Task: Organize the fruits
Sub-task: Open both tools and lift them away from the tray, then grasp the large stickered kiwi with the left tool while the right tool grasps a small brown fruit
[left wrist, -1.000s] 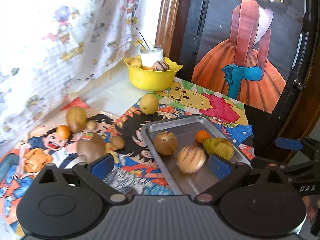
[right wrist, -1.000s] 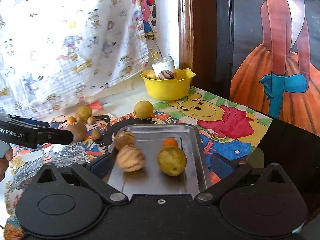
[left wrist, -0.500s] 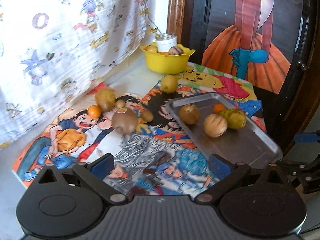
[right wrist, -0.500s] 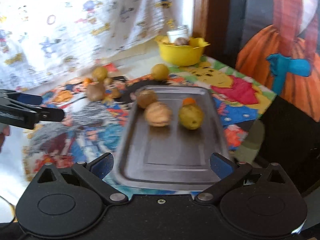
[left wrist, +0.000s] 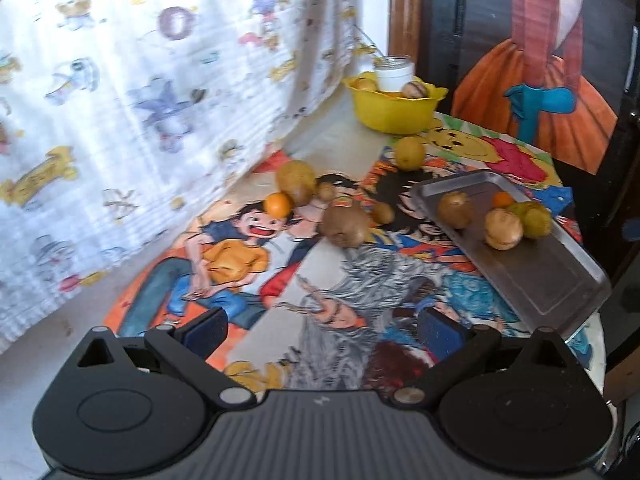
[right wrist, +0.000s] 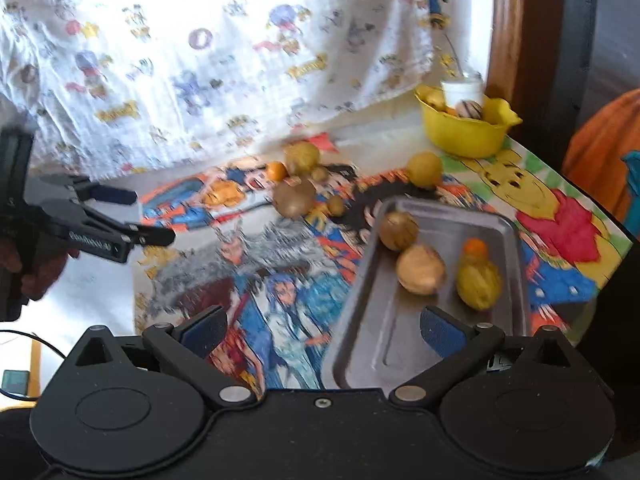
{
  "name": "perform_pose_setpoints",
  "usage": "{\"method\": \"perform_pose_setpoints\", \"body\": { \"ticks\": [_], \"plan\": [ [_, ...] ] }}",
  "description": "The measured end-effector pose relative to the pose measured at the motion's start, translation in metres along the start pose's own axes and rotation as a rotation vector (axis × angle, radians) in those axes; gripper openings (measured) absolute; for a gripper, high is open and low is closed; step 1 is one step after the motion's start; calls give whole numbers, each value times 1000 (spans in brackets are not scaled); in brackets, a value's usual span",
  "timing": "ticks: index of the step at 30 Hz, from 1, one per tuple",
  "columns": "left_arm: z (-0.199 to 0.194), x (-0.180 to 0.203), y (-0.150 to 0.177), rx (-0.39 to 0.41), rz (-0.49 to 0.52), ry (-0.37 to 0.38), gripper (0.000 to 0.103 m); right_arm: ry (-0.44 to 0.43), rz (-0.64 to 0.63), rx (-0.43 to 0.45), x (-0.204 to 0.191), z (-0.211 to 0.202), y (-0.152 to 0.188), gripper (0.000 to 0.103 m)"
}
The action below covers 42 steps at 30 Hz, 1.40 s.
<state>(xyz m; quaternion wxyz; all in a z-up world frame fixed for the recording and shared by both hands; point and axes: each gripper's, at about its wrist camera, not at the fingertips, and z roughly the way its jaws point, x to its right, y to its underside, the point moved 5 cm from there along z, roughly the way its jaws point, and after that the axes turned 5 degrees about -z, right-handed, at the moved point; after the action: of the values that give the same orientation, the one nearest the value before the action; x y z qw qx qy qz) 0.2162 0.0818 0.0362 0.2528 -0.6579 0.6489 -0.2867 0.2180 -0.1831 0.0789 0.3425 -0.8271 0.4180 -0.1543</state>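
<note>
A metal tray (left wrist: pixel 552 276) (right wrist: pixel 384 344) lies on the right of the cartoon mat and holds several fruits: a brown one (left wrist: pixel 454 209) (right wrist: pixel 398 230), a tan one (left wrist: pixel 503 229) (right wrist: pixel 420 269), a yellow-green one (left wrist: pixel 534 219) (right wrist: pixel 478 282) and a small orange (left wrist: pixel 502 199) (right wrist: pixel 475 246). Loose fruits lie left of the tray: a big brown one (left wrist: pixel 345 222) (right wrist: pixel 293 197), a small orange (left wrist: pixel 278 204) (right wrist: pixel 276 170), a yellow one (left wrist: pixel 409 153) (right wrist: pixel 425 169). My left gripper (left wrist: pixel 324 326) is open and empty, held back over the mat; it also shows in the right wrist view (right wrist: pixel 152 218). My right gripper (right wrist: pixel 324 326) is open and empty over the tray's near end.
A yellow bowl (left wrist: pixel 394 110) (right wrist: pixel 466 134) with fruit and a white jar (left wrist: pixel 394 72) stands at the far end. A patterned white curtain (left wrist: pixel 140 80) hangs along the left. The table edge and dark door (left wrist: pixel 600 60) are at the right.
Both grippers have pulled back and to the left, away from the tray. The fruits and tray lie as before. Both grippers stay open.
</note>
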Motion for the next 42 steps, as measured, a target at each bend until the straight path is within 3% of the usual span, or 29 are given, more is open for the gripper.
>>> {"method": "perform_pose_setpoints", "body": {
  "ticks": [6,9,16,22,25,36,42],
  "plan": [
    [1,-15,-4,42,18,-10,103,-32,-102,87,2,0,-32,102],
    [3,-17,-8,73,48,-8,103,-15,-221,97,1,4,-46,102],
    [12,-19,-25,128,113,7,103,-74,-410,96,8,22,-74,102],
    [21,-12,-37,227,285,58,103,-85,-680,71,7,48,-89,102],
    [28,-4,-41,260,374,74,103,-94,-727,46,9,68,-94,102],
    [79,17,-48,211,502,173,103,-157,-840,-51,16,147,-92,102],
    [116,24,-52,157,541,205,103,-174,-857,-101,23,191,-90,93]
  ]
}}
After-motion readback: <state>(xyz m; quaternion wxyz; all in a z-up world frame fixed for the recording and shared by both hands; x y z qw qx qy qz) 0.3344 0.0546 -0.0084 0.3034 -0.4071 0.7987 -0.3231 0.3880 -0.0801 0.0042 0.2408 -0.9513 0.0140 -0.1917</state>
